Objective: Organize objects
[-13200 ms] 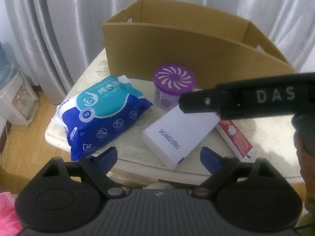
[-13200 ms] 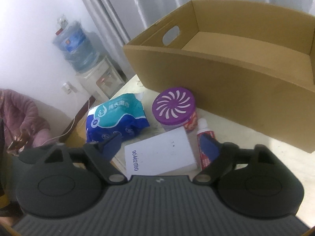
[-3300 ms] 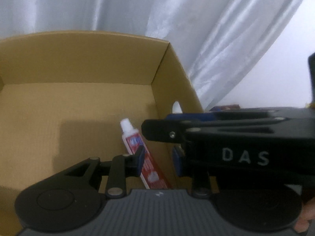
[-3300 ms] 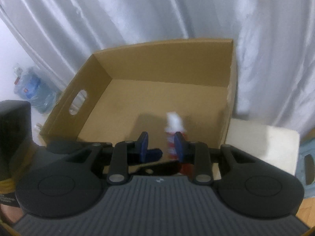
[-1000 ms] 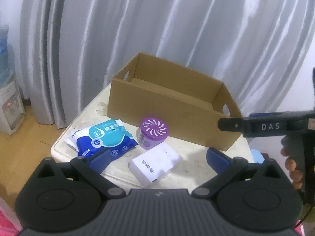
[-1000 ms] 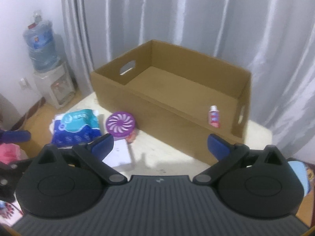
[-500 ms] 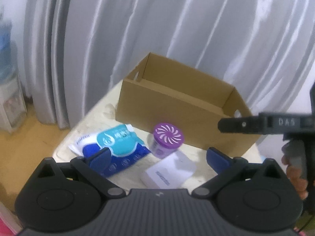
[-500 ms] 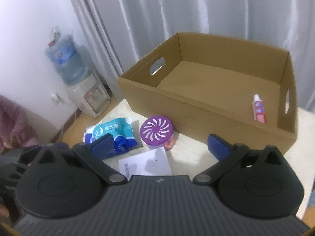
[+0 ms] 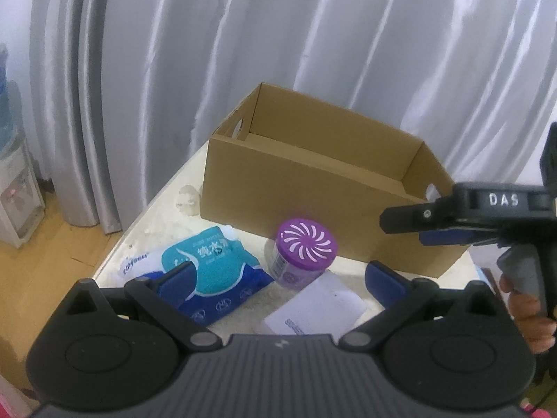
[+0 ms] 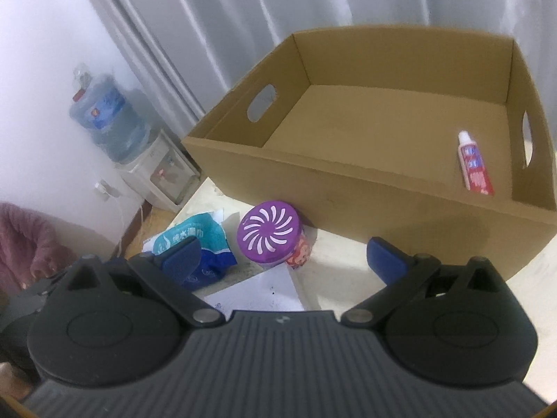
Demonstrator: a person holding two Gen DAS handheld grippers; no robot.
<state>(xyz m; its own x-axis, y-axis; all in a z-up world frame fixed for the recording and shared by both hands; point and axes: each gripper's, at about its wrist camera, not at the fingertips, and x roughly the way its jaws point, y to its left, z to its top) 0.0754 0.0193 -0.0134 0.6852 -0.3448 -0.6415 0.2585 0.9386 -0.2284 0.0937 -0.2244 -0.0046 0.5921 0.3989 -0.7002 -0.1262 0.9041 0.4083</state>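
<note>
Right wrist view: toothpaste tube [image 10: 475, 163] lying flat on the floor of the cardboard box [image 10: 365, 188], by its right wall. Purple-lidded jar [image 10: 269, 231] upright, touching the box front; wipes pack [image 10: 195, 240] just left of it; white box [image 10: 254, 292] in front. Right gripper [image 10: 282, 261] spread wide, empty. Left wrist view: left gripper [image 9: 280, 285] likewise spread and empty above the table [image 9: 167, 209].
</note>
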